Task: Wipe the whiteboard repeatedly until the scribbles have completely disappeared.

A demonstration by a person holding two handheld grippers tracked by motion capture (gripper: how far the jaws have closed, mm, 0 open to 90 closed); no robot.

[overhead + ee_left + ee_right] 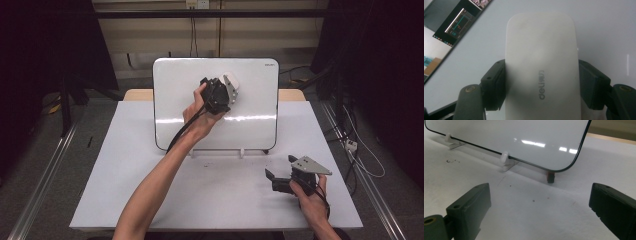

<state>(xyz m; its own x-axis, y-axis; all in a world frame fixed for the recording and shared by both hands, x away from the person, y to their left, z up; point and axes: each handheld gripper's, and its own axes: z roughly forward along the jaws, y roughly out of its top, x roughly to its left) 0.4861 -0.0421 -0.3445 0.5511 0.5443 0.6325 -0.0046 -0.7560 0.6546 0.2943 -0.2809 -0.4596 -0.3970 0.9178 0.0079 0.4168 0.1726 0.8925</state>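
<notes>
Left gripper view: "deli" eraser [540, 67] lettering.

Whiteboard [215, 125] upright on table [150, 190], eraser [233, 80] against whiteboard

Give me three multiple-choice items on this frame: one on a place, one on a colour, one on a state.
1. Where is the whiteboard eraser?
A. Lying on the table
B. Held against the whiteboard
C. Beside the right gripper

2. What colour is the eraser's body?
A. White
B. Blue
C. Red

3. How do the right gripper's jaws stand?
A. Shut on the eraser
B. Shut on nothing
C. Open, with nothing between them

Answers:
1. B: in the high view the left gripper presses it to the board's upper middle.
2. A: the left gripper view shows a white shell with grey lettering.
3. C: the right gripper view shows the jaws wide apart over the bare table.
</notes>
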